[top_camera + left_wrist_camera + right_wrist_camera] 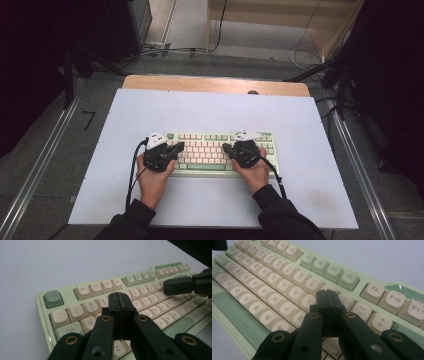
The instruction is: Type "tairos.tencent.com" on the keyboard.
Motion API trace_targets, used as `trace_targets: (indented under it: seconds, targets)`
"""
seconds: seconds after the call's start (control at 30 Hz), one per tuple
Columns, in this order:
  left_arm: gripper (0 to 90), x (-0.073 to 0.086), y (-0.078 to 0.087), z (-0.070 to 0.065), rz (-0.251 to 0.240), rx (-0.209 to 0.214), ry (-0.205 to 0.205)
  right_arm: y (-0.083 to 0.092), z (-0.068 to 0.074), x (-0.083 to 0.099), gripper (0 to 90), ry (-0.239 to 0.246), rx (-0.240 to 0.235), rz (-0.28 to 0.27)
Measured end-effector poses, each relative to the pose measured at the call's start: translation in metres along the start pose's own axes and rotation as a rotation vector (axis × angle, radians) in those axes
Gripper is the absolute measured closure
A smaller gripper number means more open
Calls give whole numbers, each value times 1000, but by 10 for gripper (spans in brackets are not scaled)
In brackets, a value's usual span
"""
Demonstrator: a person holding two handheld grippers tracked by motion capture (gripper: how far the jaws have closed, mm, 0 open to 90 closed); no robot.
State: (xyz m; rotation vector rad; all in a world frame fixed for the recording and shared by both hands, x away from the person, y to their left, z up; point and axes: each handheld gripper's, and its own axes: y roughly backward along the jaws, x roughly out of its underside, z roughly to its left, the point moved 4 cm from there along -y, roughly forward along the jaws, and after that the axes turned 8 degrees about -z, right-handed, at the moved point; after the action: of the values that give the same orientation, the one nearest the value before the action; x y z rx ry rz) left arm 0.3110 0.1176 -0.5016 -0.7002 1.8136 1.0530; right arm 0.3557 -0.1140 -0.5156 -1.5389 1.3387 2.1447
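High view: both tools, left tool (pixel 176 148) and right tool (pixel 227 148), poised over the keyboard (pixel 205 168) (pale green, cream keys) on the white surface (pixel 210 107), jaws pressed together, pinching nothing.

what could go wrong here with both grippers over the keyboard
1. Both grippers are shut, and the left gripper has a blunt tip that spans more than one cap near the W and E keys, so it may press two at once.
2. The right gripper hangs by the I and O keys; a small drift could hit the wrong one.
3. The keyboard lies loose on the white board and may slide under a slanted push.
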Motion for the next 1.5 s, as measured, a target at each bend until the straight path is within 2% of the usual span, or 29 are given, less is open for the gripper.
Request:
trace_targets:
  seconds: [0.1,0.2,0.3,0.43,1.07,1.2,1.3,1.37,1.5]
  targets:
    - [900,1,-1,0,4,1,-1,1,0,-1,883,-3,-2,-5]
    - [900,2,0,-1,10,2,-9,8,2,-6,883,-9,-13,-42]
    - [900,4,-1,-2,17,2,-10,12,2,-8,883,-11,-18,-55]
    - [900,5,-2,-2,25,3,-14,15,0,-9,883,-26,-12,-57]
    - [900,12,-6,-3,67,-2,-31,19,-1,-10,883,-29,-11,-67]
    - [900,14,-8,-4,85,-5,-38,19,-2,-10,883,-29,-8,-70]
    - [900,18,-11,-5,122,-19,-58,20,-2,-10,883,-30,-9,-71]
    - [900,17,-10,-6,116,-28,-66,20,-2,-10,883,-33,-10,-69]
    - [900,10,-4,-8,53,0,-50,21,-1,-10,883,-35,-10,-75]
